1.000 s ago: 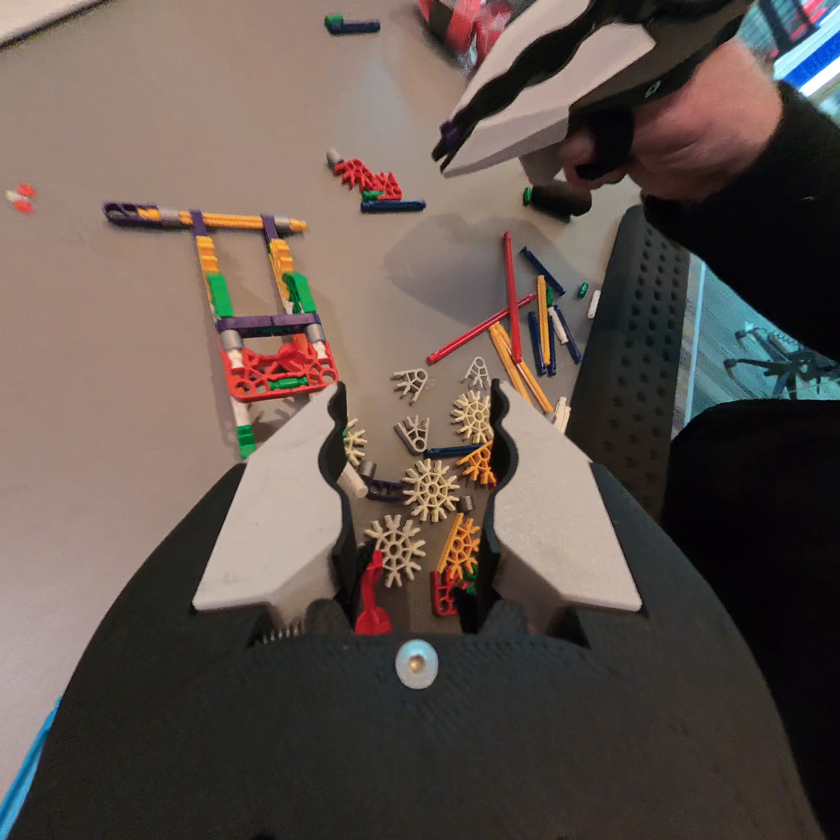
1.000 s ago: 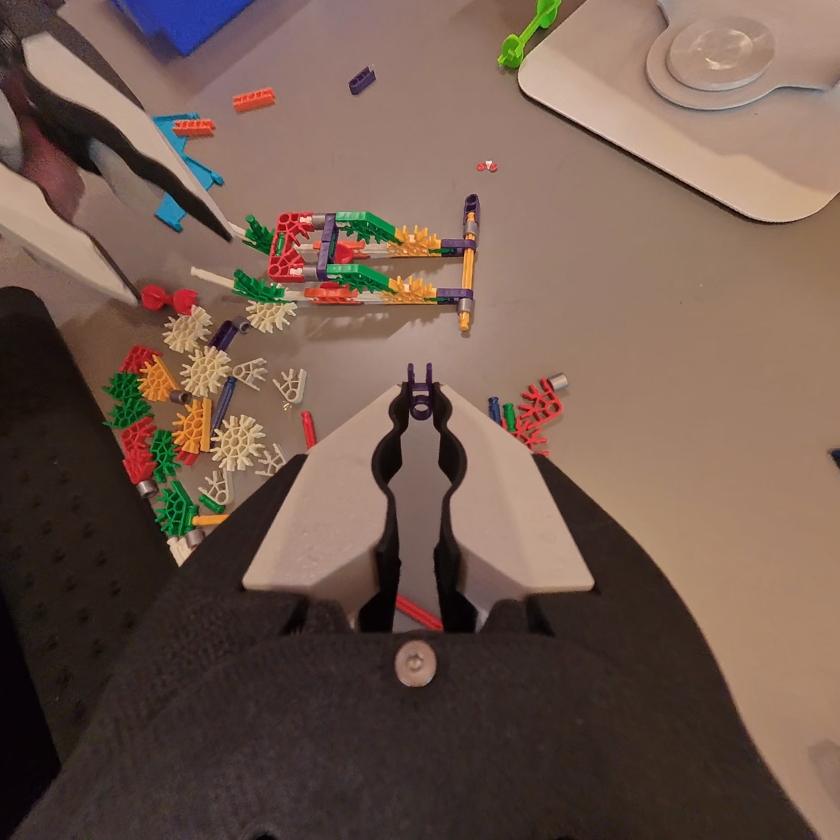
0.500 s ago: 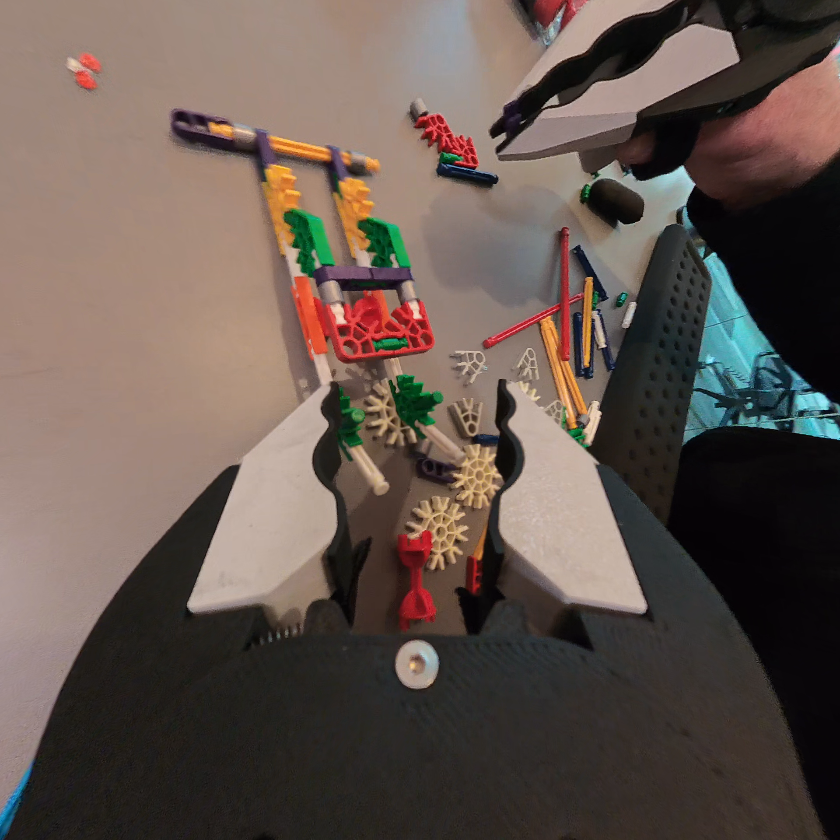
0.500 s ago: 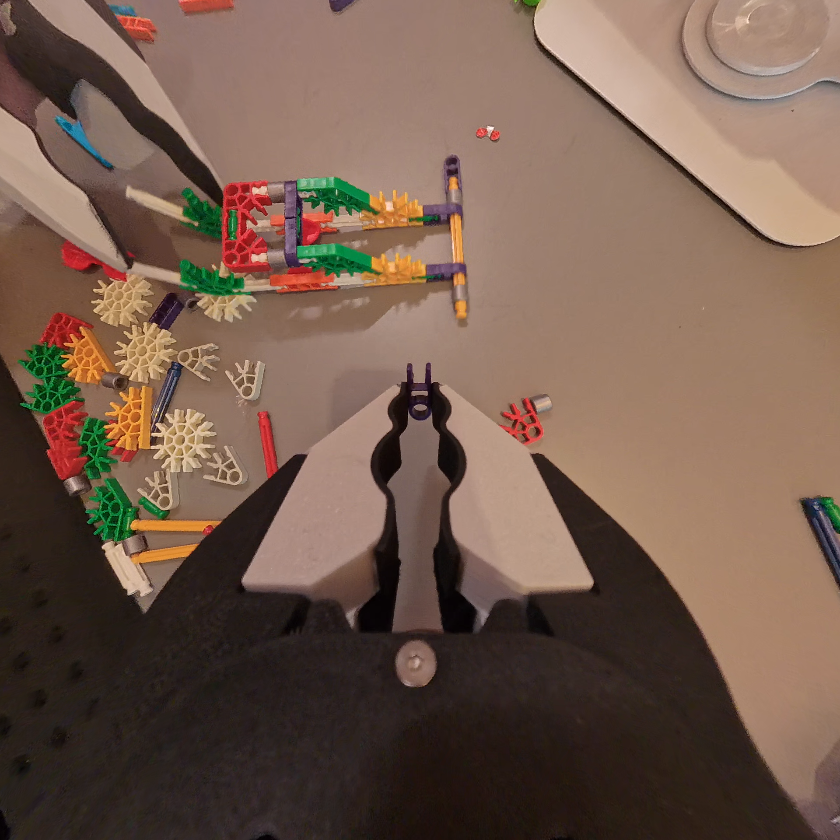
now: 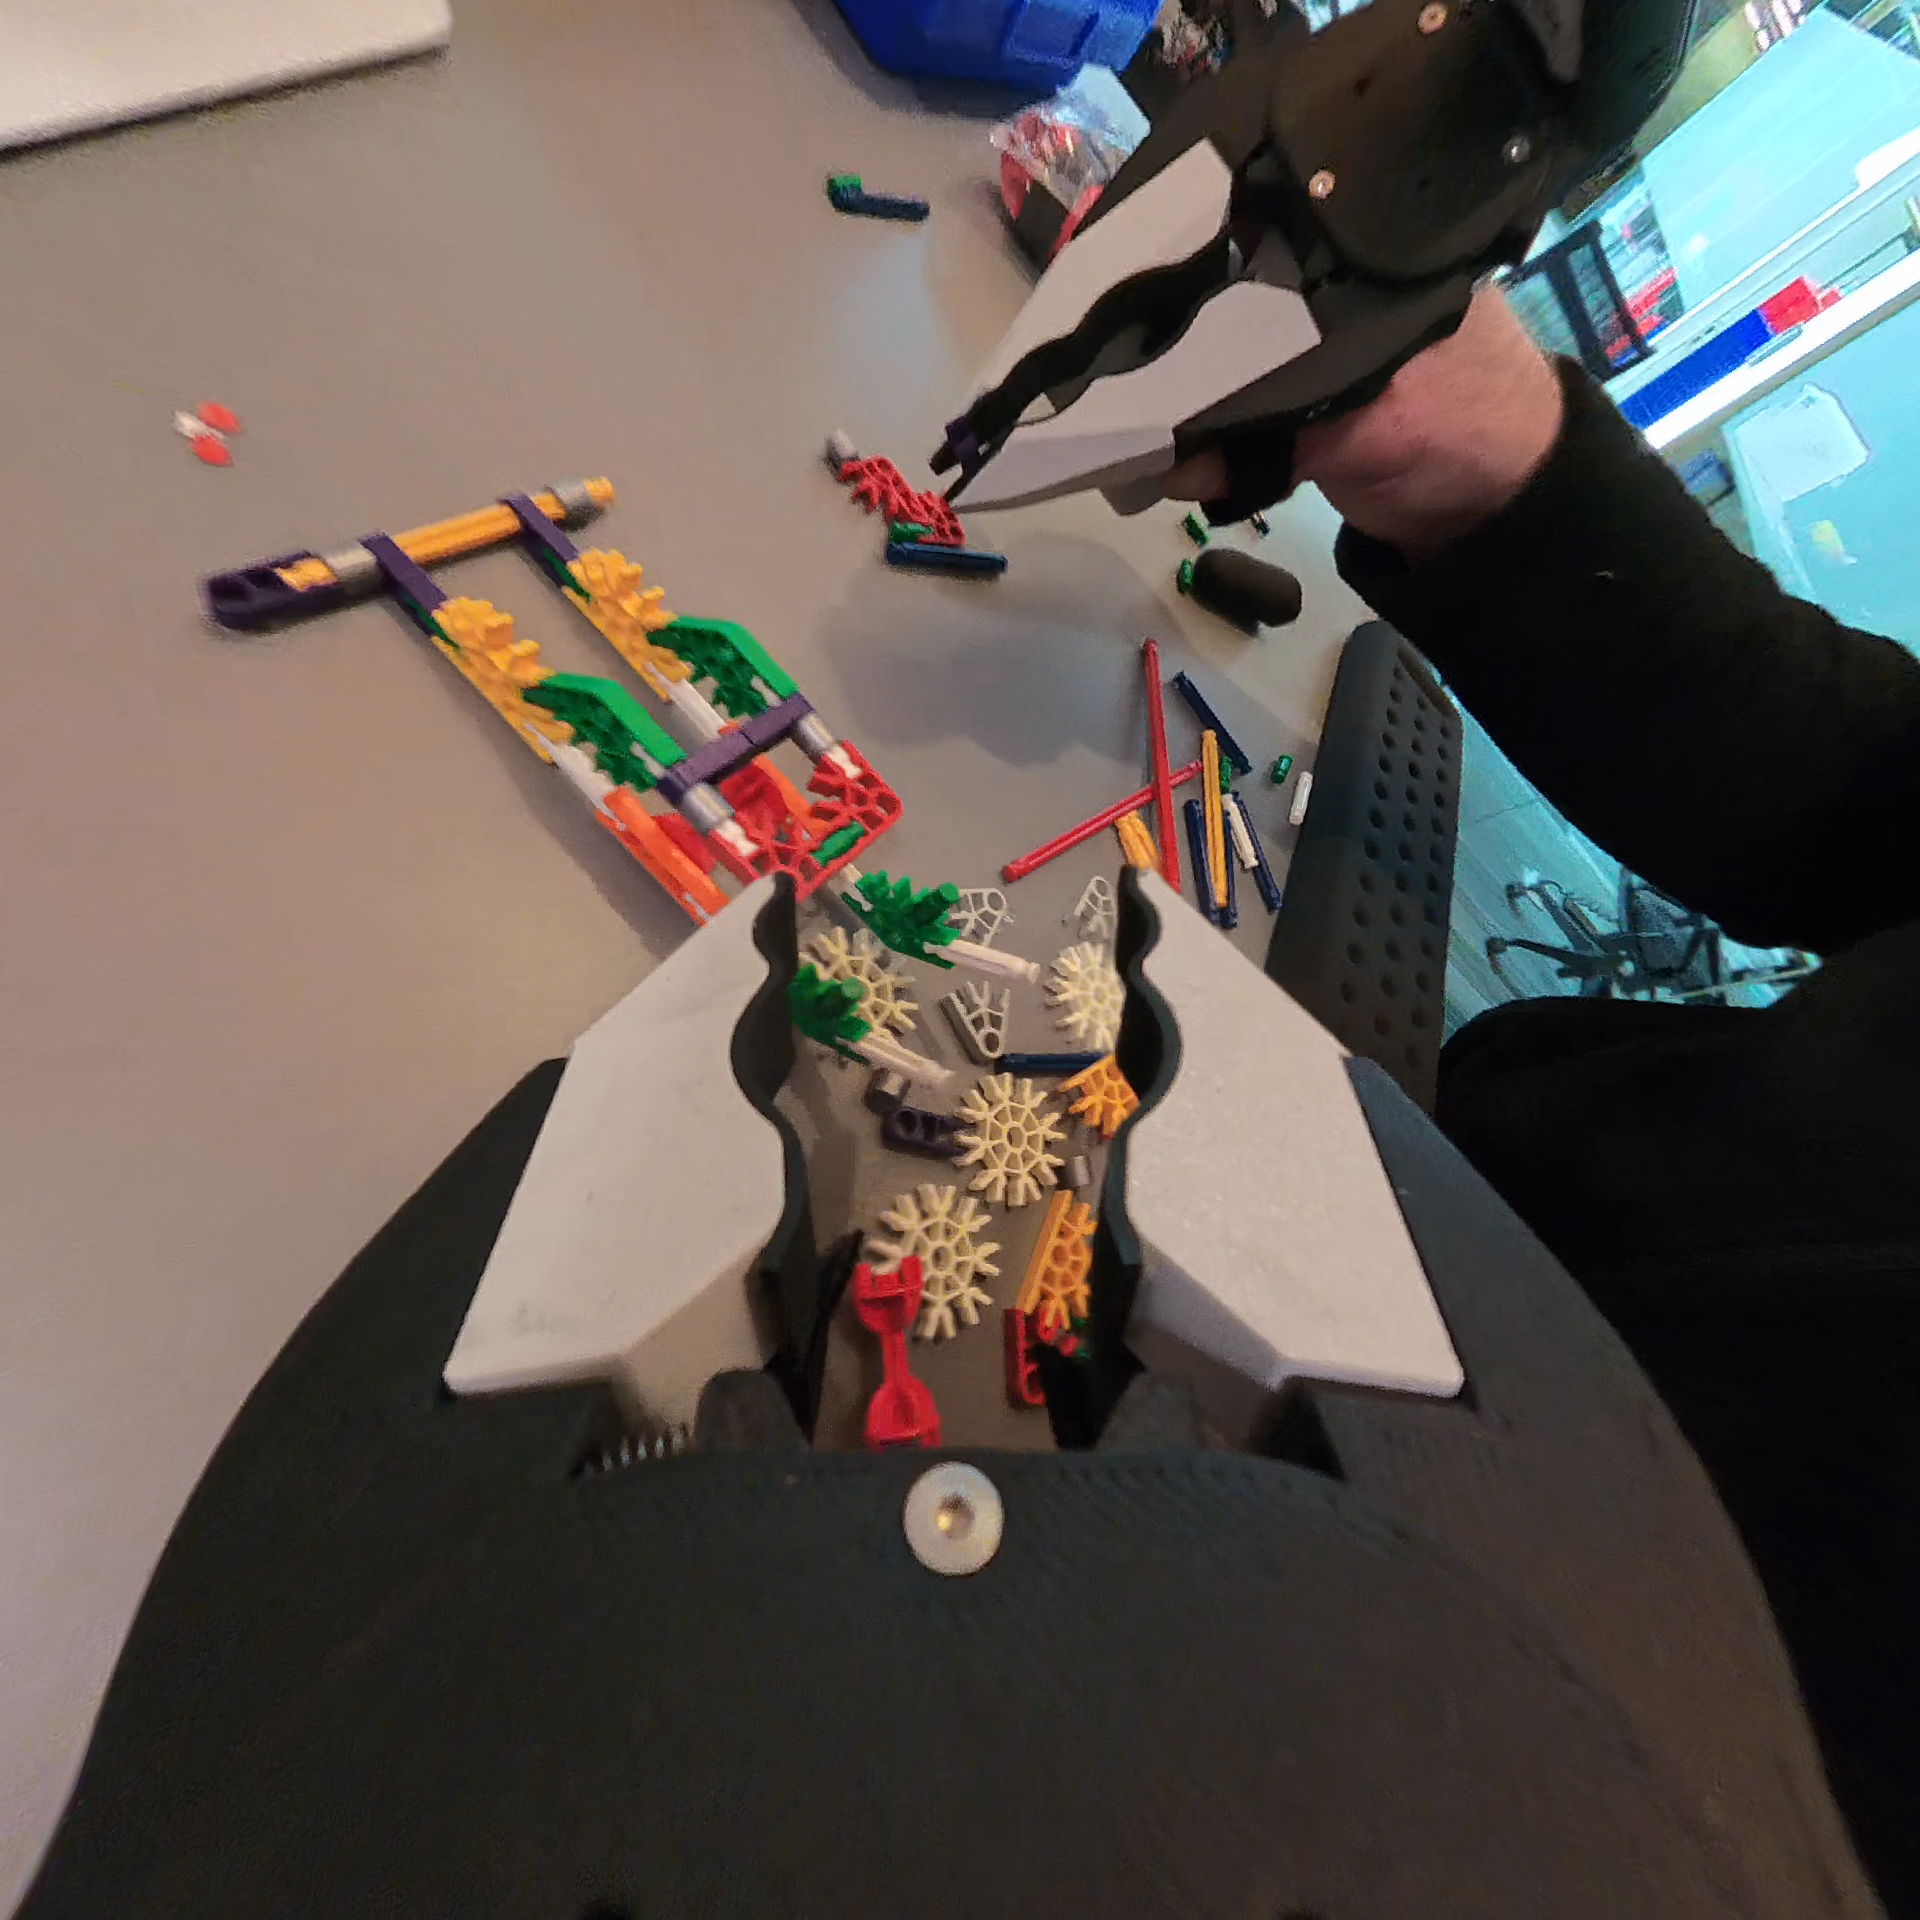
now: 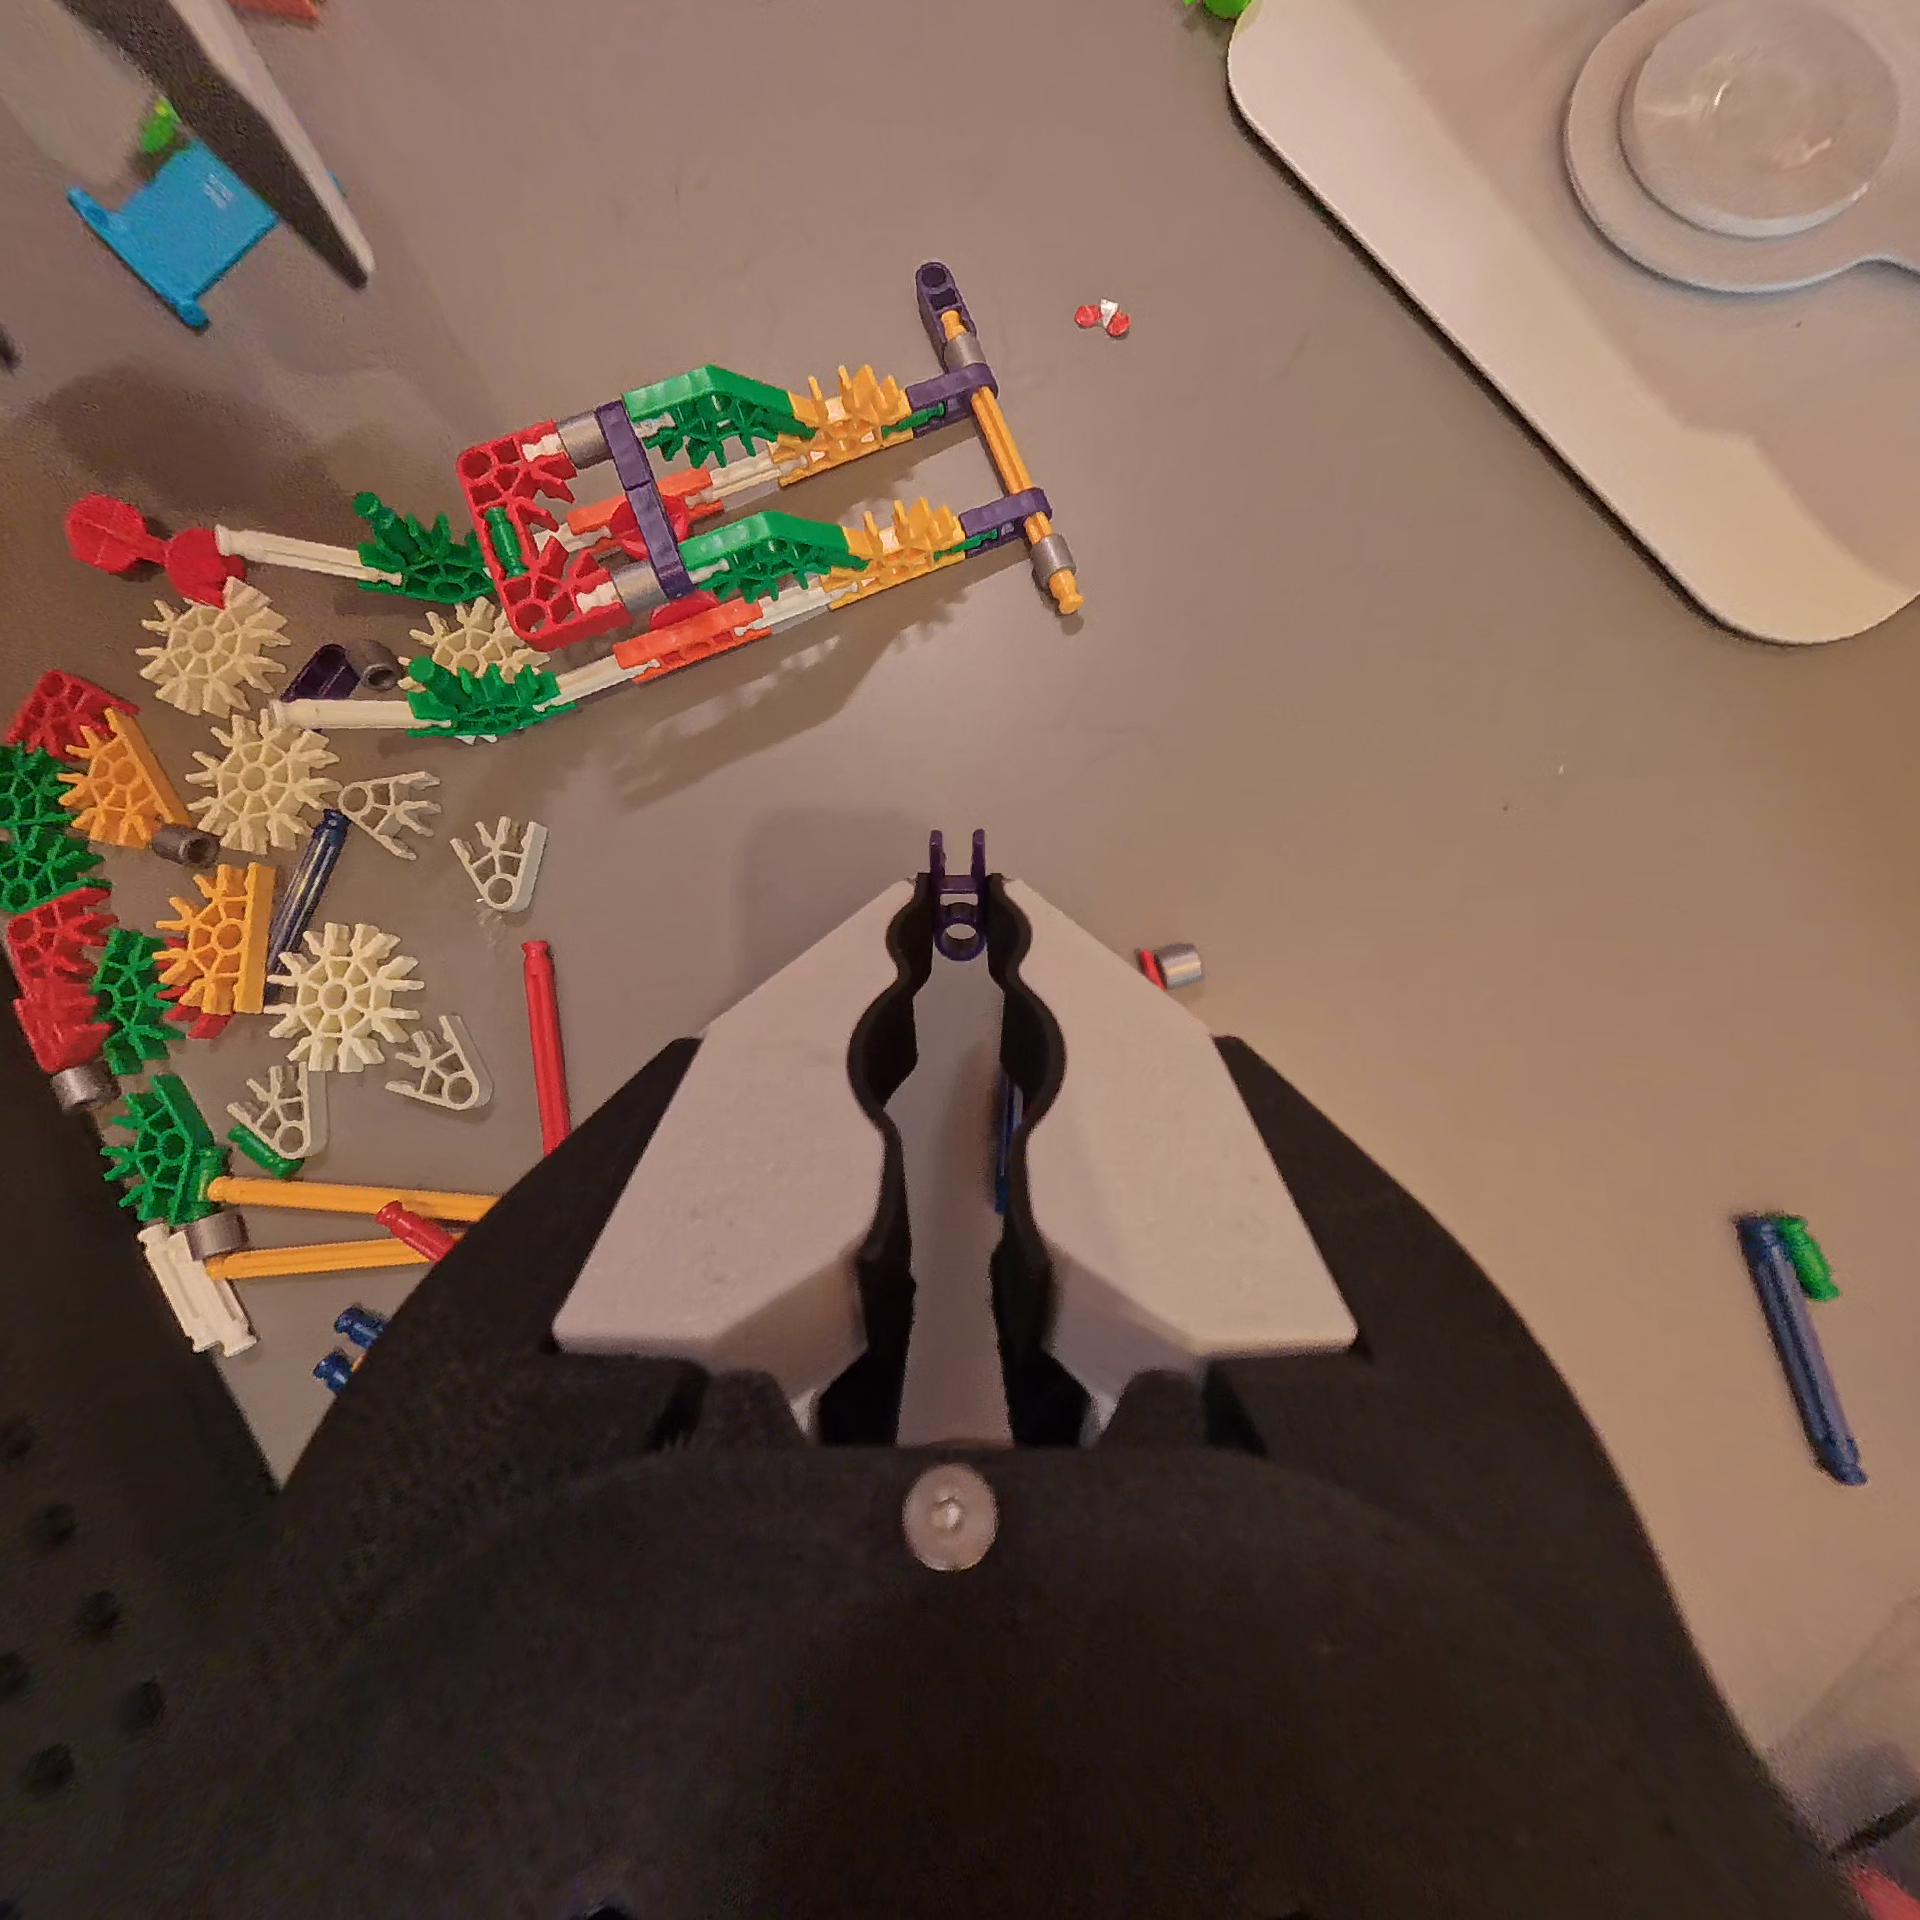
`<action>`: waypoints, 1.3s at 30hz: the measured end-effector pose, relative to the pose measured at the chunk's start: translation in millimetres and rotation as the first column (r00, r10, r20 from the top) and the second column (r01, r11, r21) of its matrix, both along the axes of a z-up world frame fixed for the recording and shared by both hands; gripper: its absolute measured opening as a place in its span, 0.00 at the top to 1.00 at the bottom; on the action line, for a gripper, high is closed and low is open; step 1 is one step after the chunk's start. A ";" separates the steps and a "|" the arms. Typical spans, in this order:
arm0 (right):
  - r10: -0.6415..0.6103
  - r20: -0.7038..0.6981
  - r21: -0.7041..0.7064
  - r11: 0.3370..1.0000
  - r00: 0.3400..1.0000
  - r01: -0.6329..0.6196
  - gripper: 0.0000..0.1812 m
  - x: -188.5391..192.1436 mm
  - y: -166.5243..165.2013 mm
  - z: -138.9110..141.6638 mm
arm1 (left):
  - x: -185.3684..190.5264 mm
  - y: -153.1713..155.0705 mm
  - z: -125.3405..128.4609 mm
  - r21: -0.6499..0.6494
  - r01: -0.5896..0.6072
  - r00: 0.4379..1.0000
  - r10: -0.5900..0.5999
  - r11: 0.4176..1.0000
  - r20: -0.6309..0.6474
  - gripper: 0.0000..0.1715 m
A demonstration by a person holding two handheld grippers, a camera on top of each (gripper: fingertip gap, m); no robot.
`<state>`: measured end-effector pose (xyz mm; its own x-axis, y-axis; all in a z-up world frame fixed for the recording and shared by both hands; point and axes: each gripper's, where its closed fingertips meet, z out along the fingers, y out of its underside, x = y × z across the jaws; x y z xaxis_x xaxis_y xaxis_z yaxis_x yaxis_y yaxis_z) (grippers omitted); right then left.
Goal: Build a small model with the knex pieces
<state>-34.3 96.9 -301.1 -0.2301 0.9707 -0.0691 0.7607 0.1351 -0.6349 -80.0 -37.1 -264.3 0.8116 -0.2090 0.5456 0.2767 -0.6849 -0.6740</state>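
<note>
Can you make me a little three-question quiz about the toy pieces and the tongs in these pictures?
1. True or false: the right tongs are shut on a small purple connector.
2. What lies between the fingers of the open left tongs? A) a blue box B) loose pieces such as cream snowflake wheels C) nothing
3. Fill in: the colourful ladder-like build lies flat on the grey ____.

Key
1. True; it is pinched at the fingertips.
2. B; a red piece lies there too.
3. Table.
</note>
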 end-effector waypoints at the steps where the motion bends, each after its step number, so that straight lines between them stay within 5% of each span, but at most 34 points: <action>1: 0.012 -0.001 0.008 1.000 1.000 -0.012 0.97 -2.0 0.8 1.0 | -9.1 1.1 2.5 0.012 -0.017 1.000 0.017 1.000 -0.023 0.69; 8: 0.108 0.019 0.079 0.991 0.994 -0.110 0.97 -20.2 4.3 2.4 | -60.9 18.9 -2.1 0.051 -0.054 0.977 0.063 0.997 -0.203 0.84; 16: 0.236 0.048 0.105 0.965 0.971 -0.239 0.97 -44.0 5.0 -4.4 | -85.8 53.0 -28.7 0.001 0.079 0.874 -0.069 0.997 -0.481 0.87; 39: 0.409 0.312 0.123 0.877 0.857 -0.464 0.97 -77.1 10.9 -47.0 | -98.3 90.2 -69.9 -0.076 0.281 0.837 -0.283 0.957 -0.469 0.87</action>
<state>-111.4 107.8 -348.0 -0.6319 0.7749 -0.0178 0.7315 0.5887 -0.3441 -178.3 53.2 -334.2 0.8769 -0.4666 0.1156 -0.2777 -0.6879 -0.6706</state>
